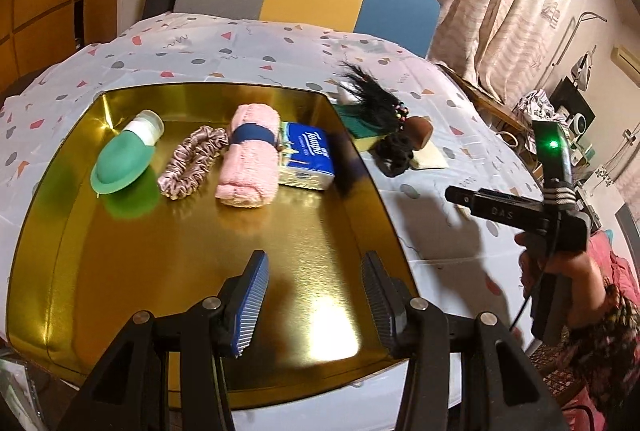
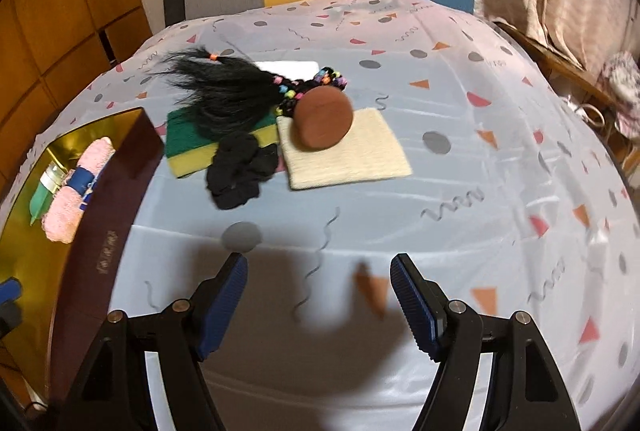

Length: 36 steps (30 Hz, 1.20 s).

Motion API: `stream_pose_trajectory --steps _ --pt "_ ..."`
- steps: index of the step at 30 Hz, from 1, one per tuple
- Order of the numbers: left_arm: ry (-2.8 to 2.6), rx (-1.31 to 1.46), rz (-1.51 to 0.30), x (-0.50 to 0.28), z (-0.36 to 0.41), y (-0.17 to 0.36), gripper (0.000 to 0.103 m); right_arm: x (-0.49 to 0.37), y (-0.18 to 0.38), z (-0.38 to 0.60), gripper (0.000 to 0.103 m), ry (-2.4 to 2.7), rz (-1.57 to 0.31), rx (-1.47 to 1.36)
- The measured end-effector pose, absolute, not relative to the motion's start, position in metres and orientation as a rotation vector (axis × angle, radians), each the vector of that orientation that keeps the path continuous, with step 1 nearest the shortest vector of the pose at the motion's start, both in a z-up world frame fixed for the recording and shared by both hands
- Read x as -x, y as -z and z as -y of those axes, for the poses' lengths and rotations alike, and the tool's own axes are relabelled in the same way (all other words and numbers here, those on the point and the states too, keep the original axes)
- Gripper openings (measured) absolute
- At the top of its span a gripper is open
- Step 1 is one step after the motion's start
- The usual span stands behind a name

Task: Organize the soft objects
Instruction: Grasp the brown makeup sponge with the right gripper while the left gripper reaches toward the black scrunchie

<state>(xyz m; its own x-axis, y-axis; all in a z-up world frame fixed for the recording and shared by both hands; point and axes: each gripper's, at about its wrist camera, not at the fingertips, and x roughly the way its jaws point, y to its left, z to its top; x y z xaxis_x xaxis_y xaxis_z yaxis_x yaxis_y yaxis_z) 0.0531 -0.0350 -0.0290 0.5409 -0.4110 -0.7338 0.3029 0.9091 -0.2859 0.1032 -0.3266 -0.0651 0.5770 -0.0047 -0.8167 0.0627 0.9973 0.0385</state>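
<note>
Left wrist view: gold tray [image 1: 192, 255] on the patterned tablecloth [image 1: 200, 59] holds, in a row from left to right, a green squeeze bottle with white cap [image 1: 126, 161], a pink satin scrunchie [image 1: 192, 161], a rolled pink towel [image 1: 249, 155] bound by a dark blue band, and a blue tissue pack [image 1: 306, 161] touching the towel. The left gripper [image 1: 316, 301] hangs over the bare tray floor, fingers moderately apart with nothing between them. Beyond the tray's right wall lies a pile of unsorted soft items, and a hand [image 1: 560, 263] carries the right gripper [image 1: 458, 197] above the cloth. Right wrist view: the pile resolves into black doll hair with coloured beads [image 2: 228, 87] draped over a green-and-yellow sponge [image 2: 192, 147], a black scrunchie [image 2: 240, 171], and a brown round sponge [image 2: 323, 118] resting on a cream cloth pad [image 2: 360, 159]. The right gripper [image 2: 319, 307] has wide, empty fingers. Only the tray's corner shows here.
</note>
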Motion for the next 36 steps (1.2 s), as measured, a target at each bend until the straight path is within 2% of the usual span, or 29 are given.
stream_pose_trajectory --steps 10,19,32,36 --pt "0.442 0.088 -0.897 -0.067 0.081 0.003 0.048 -0.141 0.062 0.377 0.075 0.017 -0.923 -0.110" --pt "0.451 -0.011 -0.929 -0.103 0.162 -0.009 0.049 -0.143 0.061 0.402 0.077 0.031 -0.968 -0.319" --pt "0.309 -0.080 -1.105 -0.184 0.232 0.047 0.048 -0.137 0.060 0.433 0.078 0.139 -0.982 -0.432" --pt "0.273 -0.098 -1.110 -0.198 0.240 0.062 0.049 -0.137 0.057 0.436 0.078 0.145 -0.975 -0.443"
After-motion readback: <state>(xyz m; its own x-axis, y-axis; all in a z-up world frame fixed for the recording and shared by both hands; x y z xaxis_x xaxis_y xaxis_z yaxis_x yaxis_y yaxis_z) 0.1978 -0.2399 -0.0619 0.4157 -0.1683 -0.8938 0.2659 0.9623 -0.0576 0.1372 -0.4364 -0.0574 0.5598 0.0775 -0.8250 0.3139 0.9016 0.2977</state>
